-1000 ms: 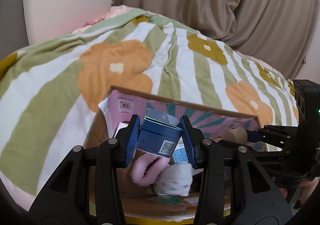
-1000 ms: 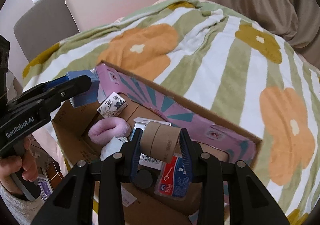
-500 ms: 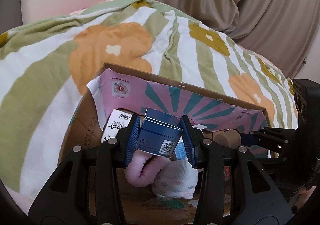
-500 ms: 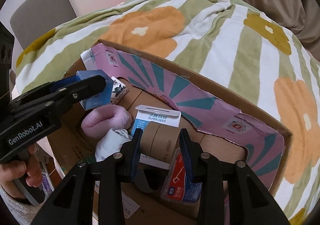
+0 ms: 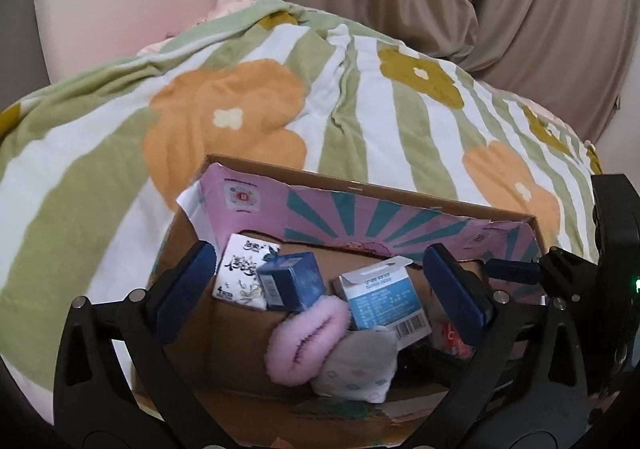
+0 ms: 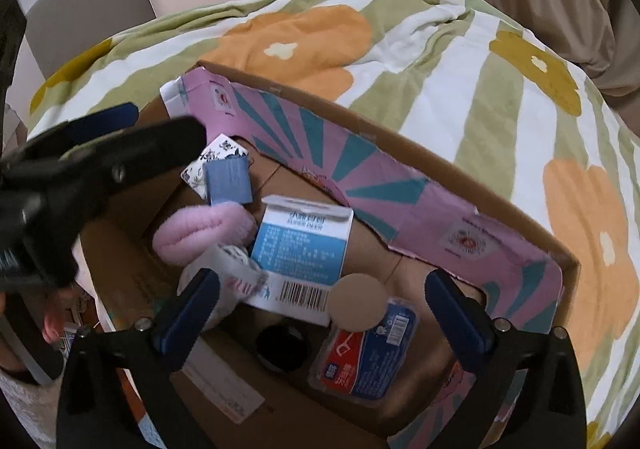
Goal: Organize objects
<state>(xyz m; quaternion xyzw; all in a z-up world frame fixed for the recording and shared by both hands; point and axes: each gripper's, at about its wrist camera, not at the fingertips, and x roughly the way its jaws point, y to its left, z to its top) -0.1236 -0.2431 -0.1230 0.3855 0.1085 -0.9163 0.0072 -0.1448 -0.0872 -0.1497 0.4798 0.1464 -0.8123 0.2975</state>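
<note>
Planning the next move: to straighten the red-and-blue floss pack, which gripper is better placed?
Right. The floss pack lies just ahead, between the fingers of the open right gripper; the left gripper hovers farther off.

A small dark blue box (image 5: 290, 281) lay tilted in the cardboard box (image 5: 372, 191), against its far-left corner, leaning on a white floral packet (image 5: 240, 275). A brown tape roll (image 6: 357, 302) appeared end-on nearer the cardboard box's right side, above a red-and-blue floss pack (image 6: 366, 355).
</note>
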